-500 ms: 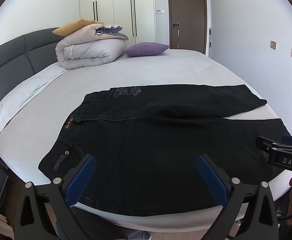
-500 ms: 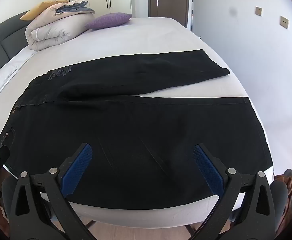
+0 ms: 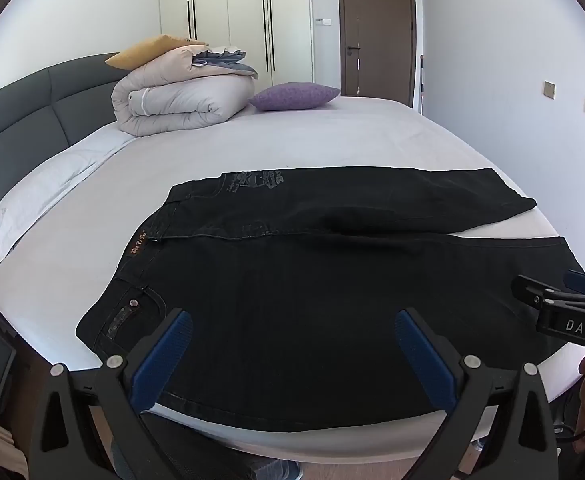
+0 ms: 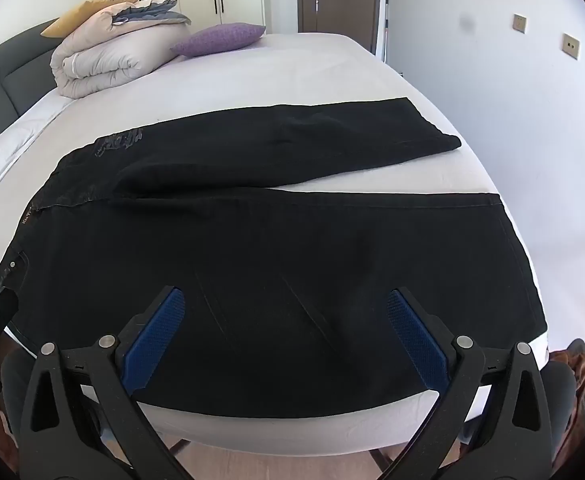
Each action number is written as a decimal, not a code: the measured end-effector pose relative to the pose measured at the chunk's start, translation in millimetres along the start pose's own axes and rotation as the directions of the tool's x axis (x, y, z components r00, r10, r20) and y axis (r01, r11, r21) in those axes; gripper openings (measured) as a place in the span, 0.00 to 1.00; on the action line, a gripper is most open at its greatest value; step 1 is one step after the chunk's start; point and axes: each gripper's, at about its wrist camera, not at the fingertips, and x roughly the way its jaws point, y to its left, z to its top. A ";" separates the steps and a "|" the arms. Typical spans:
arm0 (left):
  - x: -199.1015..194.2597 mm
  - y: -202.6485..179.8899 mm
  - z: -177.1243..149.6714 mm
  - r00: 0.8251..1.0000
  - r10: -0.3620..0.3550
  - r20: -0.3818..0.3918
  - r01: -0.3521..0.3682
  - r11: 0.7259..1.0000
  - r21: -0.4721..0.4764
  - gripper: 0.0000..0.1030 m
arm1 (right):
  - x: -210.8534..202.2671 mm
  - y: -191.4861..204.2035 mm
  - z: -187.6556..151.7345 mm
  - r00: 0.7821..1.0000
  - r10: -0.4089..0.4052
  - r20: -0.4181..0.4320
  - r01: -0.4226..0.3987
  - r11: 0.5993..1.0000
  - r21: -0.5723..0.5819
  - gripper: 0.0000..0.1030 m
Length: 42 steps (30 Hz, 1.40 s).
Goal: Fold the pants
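Two claws hover wide open over the near edge of the bed point(image 3: 372, 132), neither holding anything. At our left, the left claw point(image 3: 292, 356) sits above the waist end of the black pants point(image 3: 312, 280), near the pocket rivet point(image 3: 133, 303). The pants lie flat across the bed, waistband left, legs splayed in a V to the right, the far leg point(image 4: 332, 140) angled away from the near one. Against half a second ago, almost nothing has shifted; the claws have only eased slightly forward. Further right, the right claw point(image 4: 284, 332) hangs over the near leg point(image 4: 332, 248). We judge folding has not begun; bringing one leg over the other seems next.
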 end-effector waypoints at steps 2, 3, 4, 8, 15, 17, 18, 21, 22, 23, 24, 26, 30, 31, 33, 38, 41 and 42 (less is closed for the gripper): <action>-0.3 0.1 0.5 1.000 -0.001 -0.001 0.001 1.000 0.000 1.00 | 1.1 -0.6 -1.2 1.000 0.000 0.000 0.000 1.000 0.001 1.00; -0.1 0.1 0.4 1.000 0.000 -0.001 0.000 1.000 0.000 1.00 | 0.9 -1.0 -1.4 1.000 0.000 0.000 0.000 1.000 0.002 1.00; -0.2 0.0 0.5 1.000 -0.001 -0.001 0.001 1.000 0.000 1.00 | 0.2 -2.7 -1.0 1.000 0.001 0.001 -0.001 1.000 0.003 1.00; 0.0 -0.6 0.7 1.000 -0.001 -0.002 0.001 1.000 -0.001 1.00 | 1.9 -2.1 -0.7 1.000 0.000 -0.001 0.000 1.000 0.001 1.00; 0.6 -1.8 0.7 1.000 -0.001 -0.004 0.001 1.000 -0.001 1.00 | 5.6 -0.1 -5.6 1.000 0.000 -0.006 0.000 1.000 0.001 1.00; 0.6 -2.3 0.8 1.000 -0.001 -0.004 0.001 1.000 -0.001 1.00 | 5.7 0.1 -5.5 1.000 0.001 -0.008 -0.001 1.000 0.002 1.00; 0.8 -2.5 0.7 1.000 -0.001 -0.004 0.001 1.000 0.000 1.00 | 5.6 0.2 -5.7 1.000 0.000 -0.008 0.000 1.000 0.002 1.00; 5.9 -4.3 -1.6 1.000 -0.002 -0.004 0.002 1.000 0.000 1.00 | 5.4 1.0 -6.5 1.000 0.000 -0.009 0.000 1.000 0.002 1.00; 5.5 -4.5 -1.4 1.000 -0.001 -0.004 0.001 1.000 0.000 1.00 | 5.6 1.8 -6.4 1.000 -0.001 -0.008 0.001 1.000 0.001 1.00; 5.7 -4.8 -1.5 1.000 0.000 -0.004 0.000 1.000 0.000 1.00 | 5.6 1.8 -6.4 1.000 -0.001 -0.008 0.001 1.000 0.000 1.00; 5.1 -4.7 -1.2 1.000 -0.001 -0.004 0.001 1.000 0.000 1.00 | 5.7 1.6 -6.5 1.000 -0.002 -0.008 0.002 1.000 0.000 1.00; 4.9 -4.8 -0.9 1.000 0.000 -0.005 0.000 1.000 0.000 1.00 | 5.8 0.9 -6.8 1.000 0.000 -0.009 0.000 1.000 0.002 1.00; 5.4 -5.1 -1.1 1.000 -0.001 -0.006 0.001 1.000 0.001 1.00 | 6.5 1.0 -7.4 1.000 -0.001 -0.011 0.001 1.000 0.000 1.00; 5.9 -3.5 -2.0 1.000 0.000 -0.007 0.000 1.000 0.001 1.00 | 6.7 1.3 -7.2 1.000 -0.001 -0.012 0.001 1.000 0.000 1.00; 6.2 -3.4 -2.2 1.000 -0.002 -0.005 0.002 1.000 0.001 1.00 | 6.6 1.1 -7.7 1.000 -0.002 -0.010 0.002 1.000 0.001 1.00; 7.3 -4.0 -2.6 1.000 -0.002 -0.007 0.002 1.000 0.000 1.00 | 7.8 1.6 -6.9 1.000 -0.002 -0.014 0.002 1.000 0.000 1.00; 6.4 -4.2 -2.0 1.000 -0.002 -0.007 0.002 1.000 0.001 1.00 | 7.8 1.7 -6.9 1.000 -0.002 -0.014 0.002 1.000 0.000 1.00; 7.6 -4.5 -2.7 1.000 -0.002 -0.007 0.002 1.000 0.001 1.00 | 7.9 1.6 -7.2 1.000 -0.004 -0.013 0.004 1.000 -0.002 1.00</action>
